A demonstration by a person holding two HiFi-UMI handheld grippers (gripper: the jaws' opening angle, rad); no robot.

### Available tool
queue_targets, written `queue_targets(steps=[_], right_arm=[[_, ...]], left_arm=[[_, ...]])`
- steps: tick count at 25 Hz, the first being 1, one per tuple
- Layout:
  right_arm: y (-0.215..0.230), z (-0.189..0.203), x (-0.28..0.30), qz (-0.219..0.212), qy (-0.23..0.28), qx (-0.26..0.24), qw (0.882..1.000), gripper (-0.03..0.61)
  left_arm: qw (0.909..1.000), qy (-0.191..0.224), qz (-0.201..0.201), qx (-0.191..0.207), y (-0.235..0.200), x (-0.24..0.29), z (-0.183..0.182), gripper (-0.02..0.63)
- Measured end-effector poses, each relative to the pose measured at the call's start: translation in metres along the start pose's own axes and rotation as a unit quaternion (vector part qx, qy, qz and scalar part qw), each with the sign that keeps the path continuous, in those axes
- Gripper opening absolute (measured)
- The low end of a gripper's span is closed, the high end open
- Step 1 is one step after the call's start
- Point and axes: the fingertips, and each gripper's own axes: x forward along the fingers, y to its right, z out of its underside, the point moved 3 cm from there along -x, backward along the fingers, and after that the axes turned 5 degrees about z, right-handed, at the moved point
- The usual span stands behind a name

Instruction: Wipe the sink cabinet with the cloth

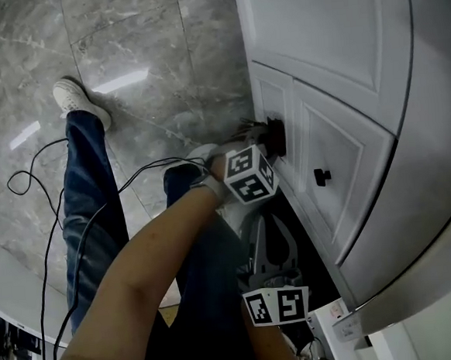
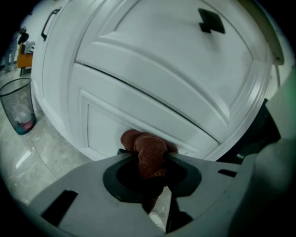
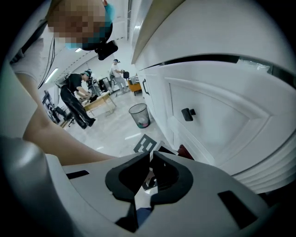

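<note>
Left gripper (image 1: 273,137): fingers (image 2: 121,156) clamped on a bunched reddish-brown textured cloth (image 2: 147,152). The cloth stands out past the fingertips and is pressed against the white panelled sink cabinet (image 1: 339,139), low on a door face near the panel's lower frame. In the head view the cloth shows only as a dark wad at the gripper's tip, touching the cabinet front.

Right gripper (image 1: 269,225): held lower and nearer the person, below the left gripper and clear of the cabinet. Its fingers (image 3: 169,159) are drawn together to a thin slit, with nothing gripped between them.

Cabinet: white doors with raised panels. One small black square knob (image 1: 322,177) sits on the door to the right of the cloth, apart from it. The same knob appears near the top of the left gripper view (image 2: 211,21).

Surroundings: grey marble-tiled floor (image 1: 138,58), glossy with light reflections. The person's blue jeans (image 1: 87,202) and white shoe (image 1: 79,97) are on it, with a thin black cable (image 1: 47,228) trailing alongside. A dark mesh waste bin (image 2: 18,111) stands on the floor well apart from the cabinet door being worked on.
</note>
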Motion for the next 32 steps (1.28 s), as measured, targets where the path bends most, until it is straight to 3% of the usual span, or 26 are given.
queue_targets(steps=[4, 11, 16, 19, 28, 32], right_arm=[[-0.008, -0.008, 0.003, 0.002, 0.001, 0.007, 1.000, 0.035], [-0.013, -0.009, 0.005, -0.004, -0.003, 0.009, 1.000, 0.035], [-0.007, -0.006, 0.004, -0.001, -0.009, 0.008, 1.000, 0.035], [-0.005, -0.001, 0.006, 0.001, -0.013, 0.012, 1.000, 0.035], [0.004, 0.012, -0.002, 0.007, -0.020, 0.018, 1.000, 0.035], [0.008, 0.016, -0.004, 0.007, -0.021, 0.015, 1.000, 0.035]], left_arm=[[0.9988, -0.002, 0.010, -0.047, -0.013, -0.007, -0.007, 0.106], [0.9986, 0.013, 0.023, -0.045, -0.023, -0.028, -0.015, 0.106], [0.9963, 0.045, 0.003, -0.074, -0.047, -0.053, -0.022, 0.106], [0.9954, 0.039, 0.018, -0.086, -0.051, -0.055, -0.014, 0.106], [0.9930, 0.034, 0.066, -0.092, -0.015, -0.023, -0.018, 0.103], [0.9914, -0.011, 0.121, -0.047, 0.030, -0.005, 0.001, 0.103]])
